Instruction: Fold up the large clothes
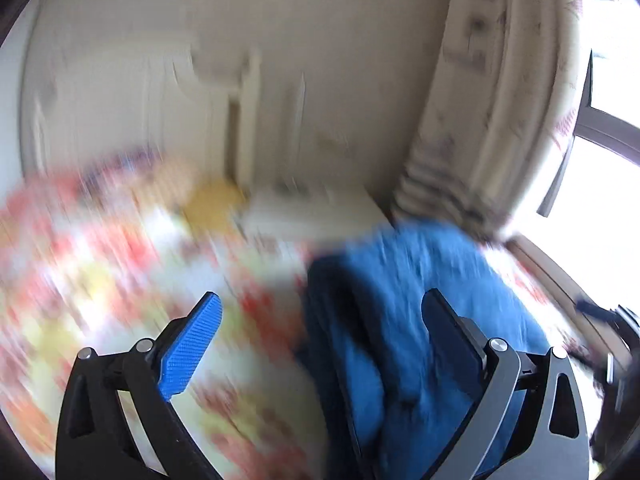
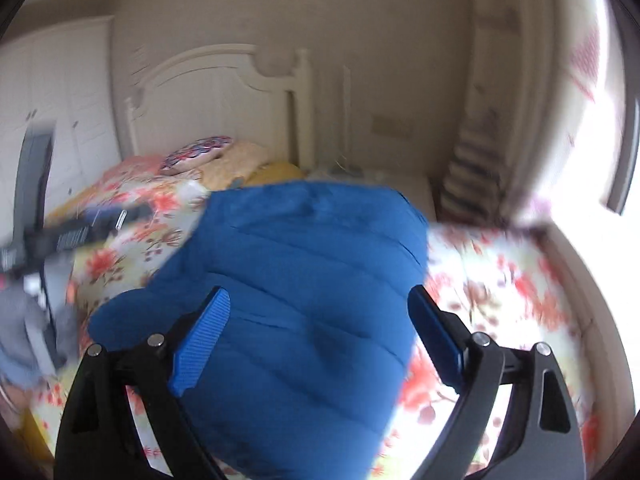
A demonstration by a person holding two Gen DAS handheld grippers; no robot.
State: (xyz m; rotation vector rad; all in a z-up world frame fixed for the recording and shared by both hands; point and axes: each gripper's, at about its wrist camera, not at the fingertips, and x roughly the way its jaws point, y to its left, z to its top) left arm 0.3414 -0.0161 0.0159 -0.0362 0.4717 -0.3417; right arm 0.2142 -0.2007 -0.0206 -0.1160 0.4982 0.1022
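Note:
A blue quilted jacket (image 2: 304, 280) lies folded in a thick bundle on the flower-print bed (image 2: 512, 292). My right gripper (image 2: 320, 320) is open, its blue fingers wide apart over the bundle, holding nothing. In the left wrist view, which is blurred by motion, the jacket (image 1: 400, 300) lies to the right. My left gripper (image 1: 320, 320) is open and empty, its left finger over the bedspread (image 1: 120, 260) and its right finger over the jacket. The other gripper shows as a dark blurred shape at the left of the right wrist view (image 2: 60, 240).
A white headboard (image 2: 216, 100) stands at the far end of the bed, with pillows (image 2: 200, 156) below it. A white bedside cabinet (image 2: 400, 188) sits beyond the jacket. A patterned curtain (image 2: 500, 120) and bright window (image 2: 600, 120) are on the right. White wardrobe doors (image 2: 48, 100) are on the left.

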